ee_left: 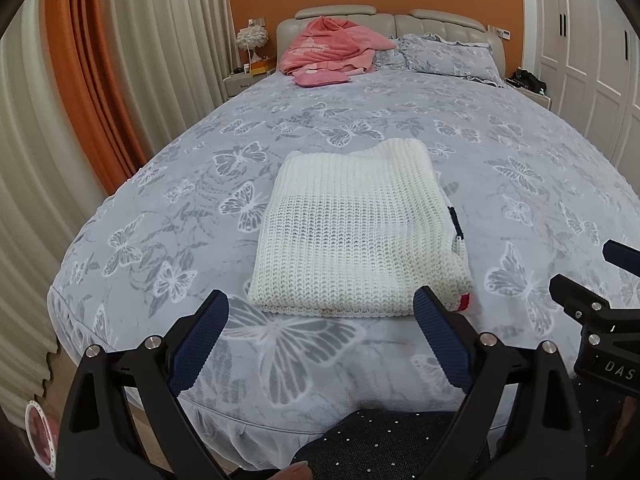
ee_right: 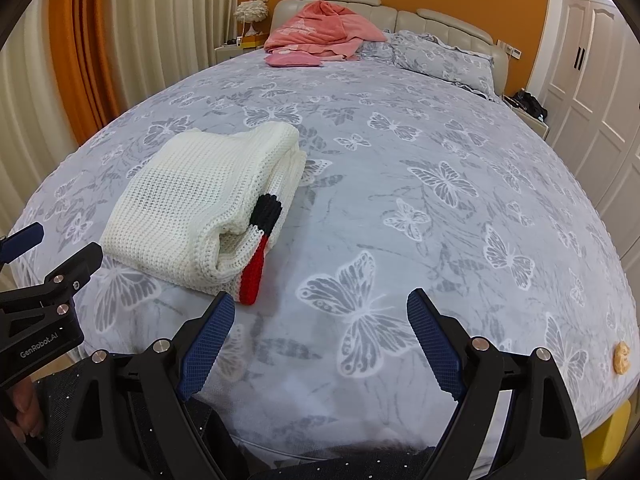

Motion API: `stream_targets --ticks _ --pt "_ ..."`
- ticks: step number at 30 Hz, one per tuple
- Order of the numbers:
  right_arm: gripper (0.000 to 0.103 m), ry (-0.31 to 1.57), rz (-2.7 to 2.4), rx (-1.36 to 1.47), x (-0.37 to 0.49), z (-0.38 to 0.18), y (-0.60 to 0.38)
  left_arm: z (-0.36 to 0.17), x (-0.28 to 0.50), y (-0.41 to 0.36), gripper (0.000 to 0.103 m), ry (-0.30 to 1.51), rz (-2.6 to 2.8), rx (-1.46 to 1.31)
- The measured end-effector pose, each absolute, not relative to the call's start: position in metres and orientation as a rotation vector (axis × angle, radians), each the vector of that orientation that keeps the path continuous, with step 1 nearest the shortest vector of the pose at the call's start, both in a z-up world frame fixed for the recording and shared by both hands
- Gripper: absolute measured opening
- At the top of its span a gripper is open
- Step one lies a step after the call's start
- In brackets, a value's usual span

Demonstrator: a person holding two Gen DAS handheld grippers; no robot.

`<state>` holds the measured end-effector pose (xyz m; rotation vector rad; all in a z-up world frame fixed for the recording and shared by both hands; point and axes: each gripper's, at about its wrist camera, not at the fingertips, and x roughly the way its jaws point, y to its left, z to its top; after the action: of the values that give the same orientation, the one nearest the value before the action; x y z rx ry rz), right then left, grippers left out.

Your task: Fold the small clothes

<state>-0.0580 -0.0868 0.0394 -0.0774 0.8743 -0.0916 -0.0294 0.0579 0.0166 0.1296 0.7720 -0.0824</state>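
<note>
Both grippers hang above the near edge of the bed [ee_left: 400,128], and each one has its jaws wide apart with nothing between them. Left gripper [ee_left: 322,304] points straight at the folded white sweater [ee_left: 356,232], which lies on the bed just ahead of its fingertips; the right blue pad [ee_left: 436,336] overlaps the near right corner of the sweater in this view, but I cannot tell if it touches the knit. Right gripper [ee_right: 322,306] is over the bare bedspread, and the sweater [ee_right: 200,208] lies ahead of it and to its left. The red and black striped cuff [ee_right: 260,248] sticks out from the right side of the fold, and its red end comes very near to the left fingertip of the right gripper.

Each camera also sees the other gripper at the edge of its picture, so the two are side by side and near each other. Far ahead of both grippers, at the head of the bed, a pink garment [ee_left: 332,46] lies in a loose heap beside a grey pillow [ee_left: 452,54]. To the right of the right gripper, near the bed edge, sits a small tan object [ee_right: 621,357], too small to identify.
</note>
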Motion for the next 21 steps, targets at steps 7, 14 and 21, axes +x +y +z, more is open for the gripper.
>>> stream_targets --ticks 7,14,21 --pt "0.086 0.874 -0.091 -0.078 -0.058 0.039 -0.088 0.018 -0.029 0.059 0.091 0.776 -0.081 0.120" --pt "0.086 0.875 -0.092 -0.078 -0.058 0.039 -0.087 0.016 -0.028 0.048 0.098 0.789 -0.095 0.173" --pt "0.086 0.875 -0.092 -0.075 -0.058 0.039 -0.088 0.015 -0.033 0.029 0.098 0.776 -0.113 0.271"
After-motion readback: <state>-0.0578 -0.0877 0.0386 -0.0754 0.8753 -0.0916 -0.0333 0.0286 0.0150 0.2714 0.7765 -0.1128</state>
